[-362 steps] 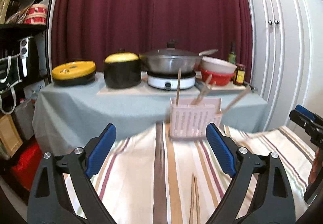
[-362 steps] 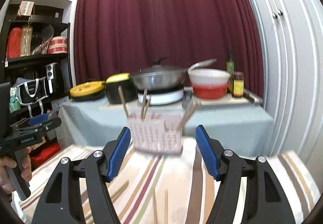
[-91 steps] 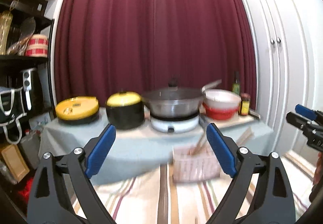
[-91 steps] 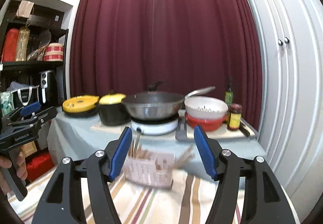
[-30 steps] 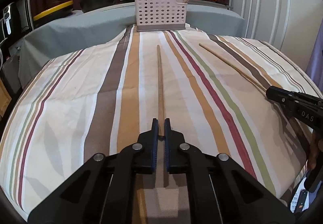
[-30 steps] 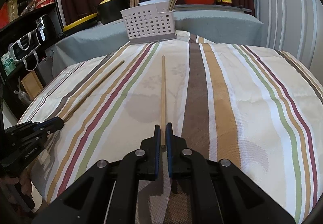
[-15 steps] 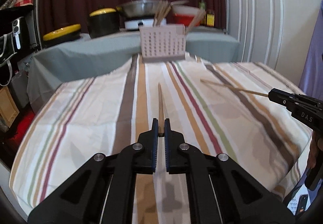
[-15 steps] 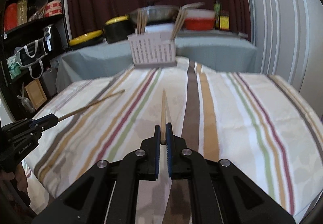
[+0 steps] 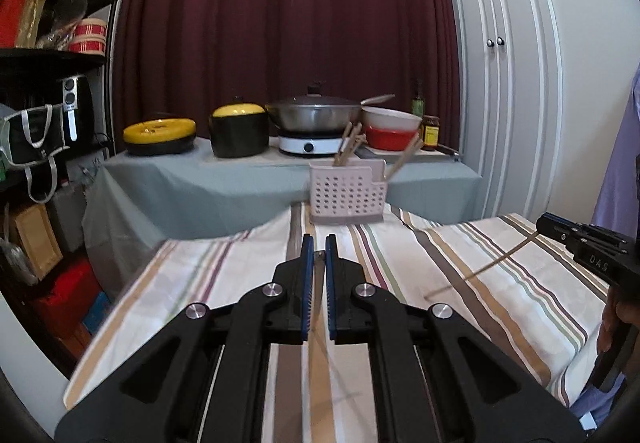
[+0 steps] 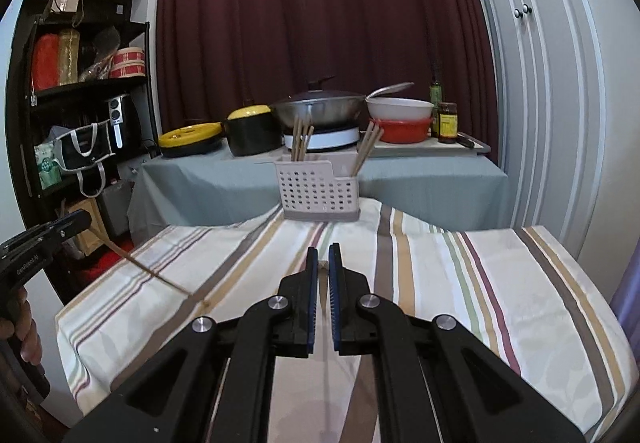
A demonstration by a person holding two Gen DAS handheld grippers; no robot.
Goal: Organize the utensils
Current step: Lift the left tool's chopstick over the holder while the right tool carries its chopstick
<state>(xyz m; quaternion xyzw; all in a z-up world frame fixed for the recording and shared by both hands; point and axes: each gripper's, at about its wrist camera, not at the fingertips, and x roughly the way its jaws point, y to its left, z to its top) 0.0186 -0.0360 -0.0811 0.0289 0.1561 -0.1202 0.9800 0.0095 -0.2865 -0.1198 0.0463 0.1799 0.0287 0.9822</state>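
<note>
Two grippers are each holding one chopstick above the striped cloth (image 9: pixel 500 295). The left gripper (image 9: pixel 319 252) is pinching tight on its chopstick (image 10: pixel 148 269); from its own camera only the stick's end is peeking out between the blue pads, but the right camera is showing the whole thin stick pointing down toward the cloth. The right gripper (image 10: pixel 323 263) is squeezing its own chopstick (image 9: pixel 480 273) the same way, and the left camera is showing that stick slanting down to the cloth.

One white basket with holes (image 10: pixel 318 193) is standing at the far end of the cloth. It is holding two bunches of chopsticks: one bunch (image 10: pixel 301 141) in the left part and one bunch (image 10: pixel 367 149) in the right part. The sticks are too close together to count.

Behind the basket, a grey table (image 10: pixel 420 183) is carrying one wok (image 10: pixel 320 109), one black pot with a yellow lid (image 10: pixel 252 133), and two stacked bowls (image 10: pixel 400 119).
</note>
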